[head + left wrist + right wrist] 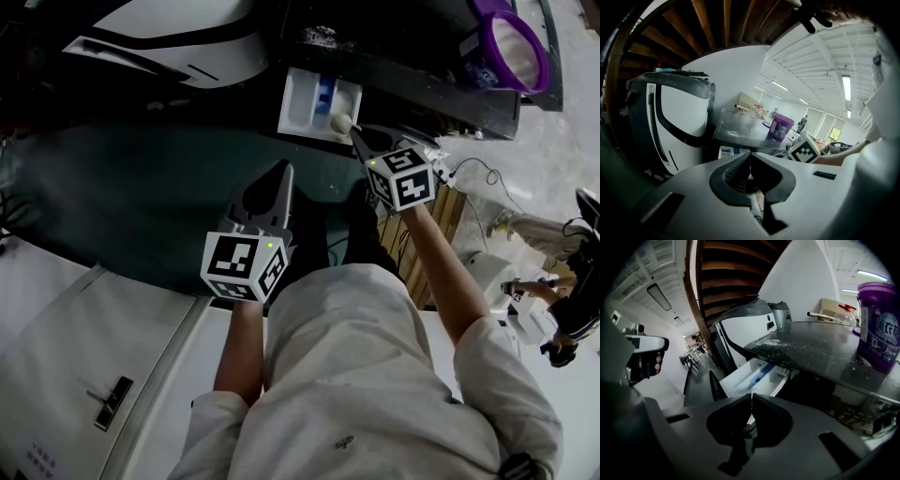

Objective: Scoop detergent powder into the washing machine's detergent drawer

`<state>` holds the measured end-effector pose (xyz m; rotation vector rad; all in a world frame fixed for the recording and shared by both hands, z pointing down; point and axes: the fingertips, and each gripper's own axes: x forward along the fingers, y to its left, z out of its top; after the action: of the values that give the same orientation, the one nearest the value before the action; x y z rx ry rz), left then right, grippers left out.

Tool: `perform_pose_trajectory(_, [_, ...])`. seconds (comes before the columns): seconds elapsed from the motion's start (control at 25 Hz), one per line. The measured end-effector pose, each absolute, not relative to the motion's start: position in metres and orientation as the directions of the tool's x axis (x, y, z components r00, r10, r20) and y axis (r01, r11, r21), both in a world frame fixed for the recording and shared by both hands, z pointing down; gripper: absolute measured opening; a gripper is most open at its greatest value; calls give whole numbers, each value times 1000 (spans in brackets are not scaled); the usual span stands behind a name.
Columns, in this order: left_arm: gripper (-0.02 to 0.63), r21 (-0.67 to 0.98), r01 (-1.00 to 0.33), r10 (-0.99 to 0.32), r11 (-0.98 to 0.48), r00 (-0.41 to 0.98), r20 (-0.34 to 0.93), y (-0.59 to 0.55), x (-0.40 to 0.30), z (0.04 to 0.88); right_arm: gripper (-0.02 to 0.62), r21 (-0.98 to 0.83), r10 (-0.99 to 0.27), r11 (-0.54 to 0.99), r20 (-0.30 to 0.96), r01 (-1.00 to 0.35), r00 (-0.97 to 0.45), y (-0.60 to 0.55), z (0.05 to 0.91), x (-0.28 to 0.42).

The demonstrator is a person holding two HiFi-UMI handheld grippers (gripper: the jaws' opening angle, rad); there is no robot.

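Detergent drawer [314,105] stands pulled out under the dark counter [403,61]. We see the right gripper [357,136] pinched shut at its front corner, the left gripper [283,171] also shut, nearer us.

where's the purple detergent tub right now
The purple tub stands at the head view's top right, on the machine's dark top, right of the open detergent drawer.
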<state>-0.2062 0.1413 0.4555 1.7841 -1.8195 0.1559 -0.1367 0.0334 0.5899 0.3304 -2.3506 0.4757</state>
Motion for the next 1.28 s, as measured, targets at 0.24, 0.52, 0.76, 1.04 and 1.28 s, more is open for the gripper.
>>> perform_pose_trajectory(0.24, [18, 312, -945, -879, 99, 64, 472, 141, -207, 456, 9, -136, -124, 942, 707, -306, -696, 38, 587, -141])
perform_pose_trajectory(0.52, [18, 312, -944, -878, 106, 58, 475, 142, -209, 458, 9, -65, -137, 963, 716, -262, -684, 39, 588, -145])
perform_pose_trajectory(0.76, [18, 313, -943, -879, 111, 53, 473, 141, -211, 458, 9, -27, -153, 969, 718, -247, -680, 36, 586, -146])
perform_pose_trajectory(1.04, [18, 312, -944, -880, 108, 55, 471, 140, -210, 457, 9, 46, -176, 977, 719, -207, -672, 34, 583, -148])
perform_pose_trajectory(1.28, [18, 312, -944, -879, 107, 57, 473, 143, -210, 457, 9, 182, -218, 976, 727, -123, -651, 39, 582, -150])
